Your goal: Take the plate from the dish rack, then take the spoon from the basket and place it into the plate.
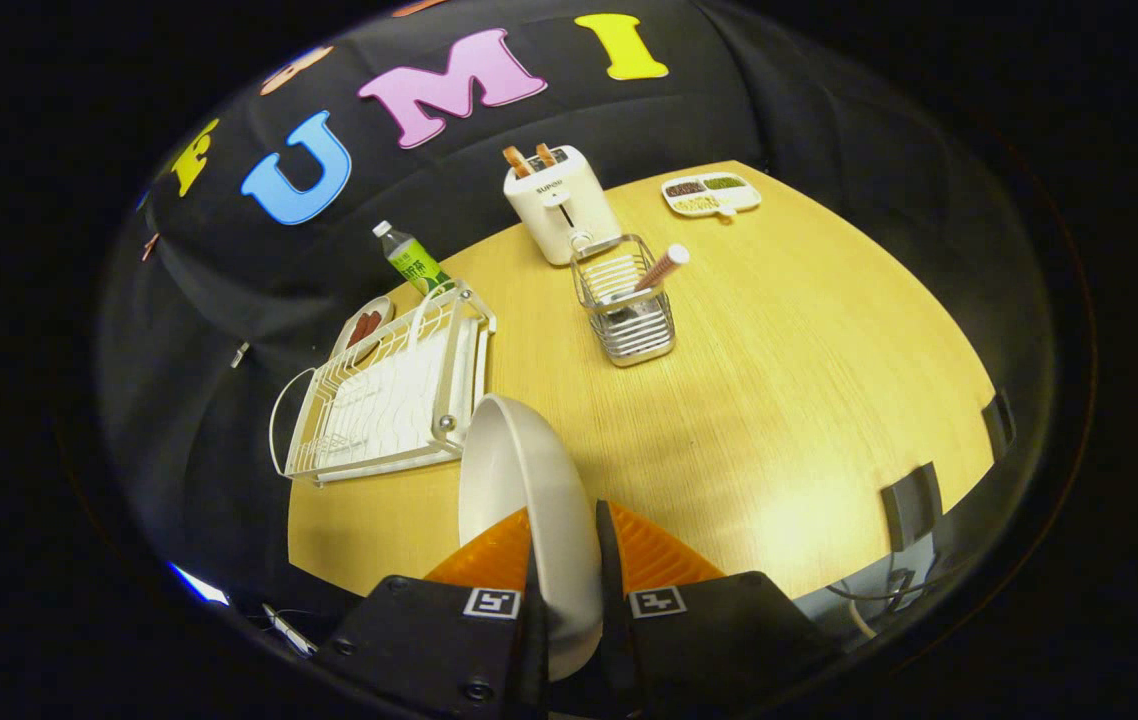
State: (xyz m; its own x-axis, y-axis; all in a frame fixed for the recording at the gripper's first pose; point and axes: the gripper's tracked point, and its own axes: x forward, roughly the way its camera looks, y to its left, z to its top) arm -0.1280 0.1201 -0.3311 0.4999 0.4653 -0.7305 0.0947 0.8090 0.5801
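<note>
The tool [569, 560] is nearly closed, both fingers [532, 590] pressing on the rim of the white plate [519, 480] held between them. The plate stands on edge above the bench [779, 420], its long axis running from the fingers toward 11 o'clock, concave face turned to 9 o'clock. The empty dish rack [384, 395] lies beyond at 10 o'clock. The wire basket [629, 310] stands at 12 o'clock, well apart; the spoon [657, 270] leans in it, handle pointing to 1 o'clock. A toaster [559, 200] stands just behind the basket.
</note>
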